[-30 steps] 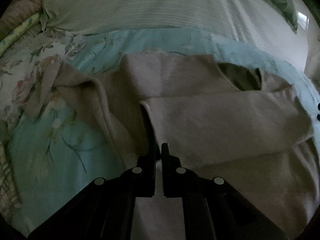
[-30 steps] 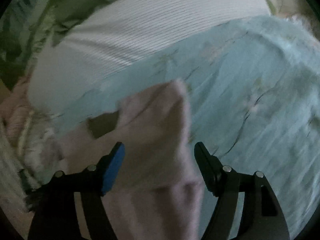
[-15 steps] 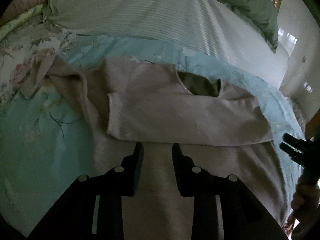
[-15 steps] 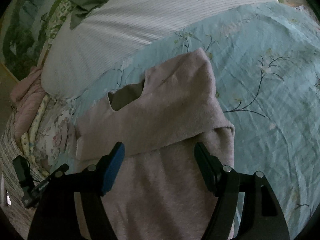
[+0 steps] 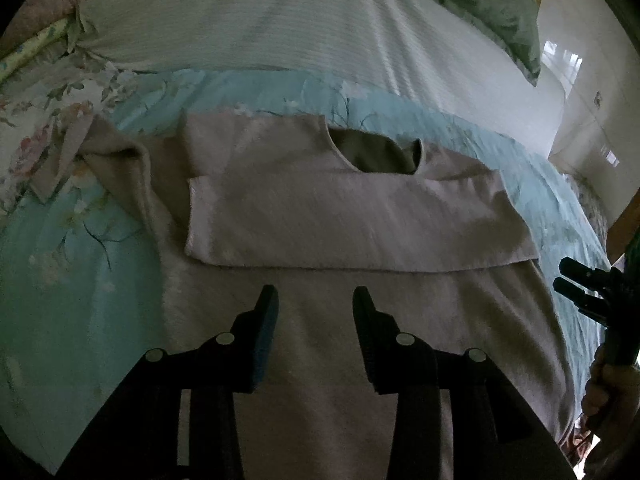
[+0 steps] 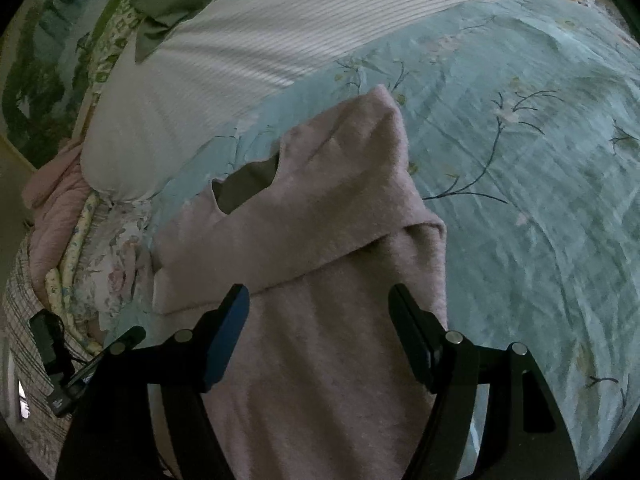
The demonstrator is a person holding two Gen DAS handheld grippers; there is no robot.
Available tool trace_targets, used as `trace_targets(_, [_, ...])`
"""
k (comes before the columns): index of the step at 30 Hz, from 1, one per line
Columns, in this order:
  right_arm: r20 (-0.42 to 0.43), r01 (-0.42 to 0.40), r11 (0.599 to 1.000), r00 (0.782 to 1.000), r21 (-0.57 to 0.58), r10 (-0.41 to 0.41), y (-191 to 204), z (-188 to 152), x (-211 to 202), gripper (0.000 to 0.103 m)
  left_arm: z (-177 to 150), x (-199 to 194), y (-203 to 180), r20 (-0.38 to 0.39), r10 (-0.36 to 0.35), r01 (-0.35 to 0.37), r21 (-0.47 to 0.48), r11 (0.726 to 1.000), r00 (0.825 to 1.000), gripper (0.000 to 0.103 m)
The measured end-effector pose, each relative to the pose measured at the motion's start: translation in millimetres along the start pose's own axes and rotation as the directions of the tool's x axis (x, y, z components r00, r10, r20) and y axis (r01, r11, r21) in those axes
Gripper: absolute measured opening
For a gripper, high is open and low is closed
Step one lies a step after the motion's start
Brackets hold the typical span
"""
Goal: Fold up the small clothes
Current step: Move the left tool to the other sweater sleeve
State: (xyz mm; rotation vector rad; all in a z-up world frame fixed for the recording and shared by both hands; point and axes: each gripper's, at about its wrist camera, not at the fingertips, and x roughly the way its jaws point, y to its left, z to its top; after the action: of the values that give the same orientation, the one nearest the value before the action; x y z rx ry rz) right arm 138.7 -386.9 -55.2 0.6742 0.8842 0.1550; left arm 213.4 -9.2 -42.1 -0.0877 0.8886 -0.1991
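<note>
- The pink sweater (image 5: 360, 344) lies flat on the teal floral bedspread (image 5: 72, 280), neckline at twelve o'clock toward the striped pillow (image 5: 260, 20). One sleeve (image 5: 340, 220) is laid across the chest.
- Left gripper (image 5: 316, 300) hovers over the body panel just below that sleeve — its jaws have just been opening, now apart, nothing between them.
- Right gripper (image 6: 318, 300) stands wide open above the sweater's right side, no cloth pinched. The left camera catches it, in the person's hand (image 5: 612, 384), at three o'clock.
- The other sleeve (image 5: 116, 168) is still bunched out at ten o'clock, spilling onto the flowered quilt (image 5: 36, 120).
- Handling, as I read it: a soft, light knit, limp — it will drape and sag from any pinch, and the fuzzy surface should grip the pads rather than slip. Nothing fragile here.
- Where to take it: pinch near the cuff of that loose sleeve and lay it across; one layer only, or the body drags along.
- For the later body fold, hold both hem corners toward six o'clock so the panel lifts evenly.
</note>
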Motion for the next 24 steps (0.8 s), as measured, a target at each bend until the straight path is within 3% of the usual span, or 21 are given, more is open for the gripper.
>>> trace_targets(12, [-0.004, -0.006, 1.000, 1.000, 0.002, 0.006, -0.7, -1.8, 0.3, 0.073, -4.2, 4.7, 0.1, -0.017, -0.011, 0.011, 0.010, 1.000, 1.000, 0.042])
trace_targets(17, [-0.006, -0.013, 1.000, 1.000, -0.001, 0.013, 2.7, -3.1, 0.4, 0.073, -5.4, 4.0, 2.8, -0.012, -0.013, 0.014, 0.005, 1.000, 1.000, 0.048])
trace_targets(24, [-0.007, -0.021, 1.000, 1.000, -0.009, 0.021, 8.2, -4.2, 0.8, 0.073, -4.4, 2.0, 28.8, -0.008, 0.006, -0.006, -0.042, 0.999, 1.000, 0.053])
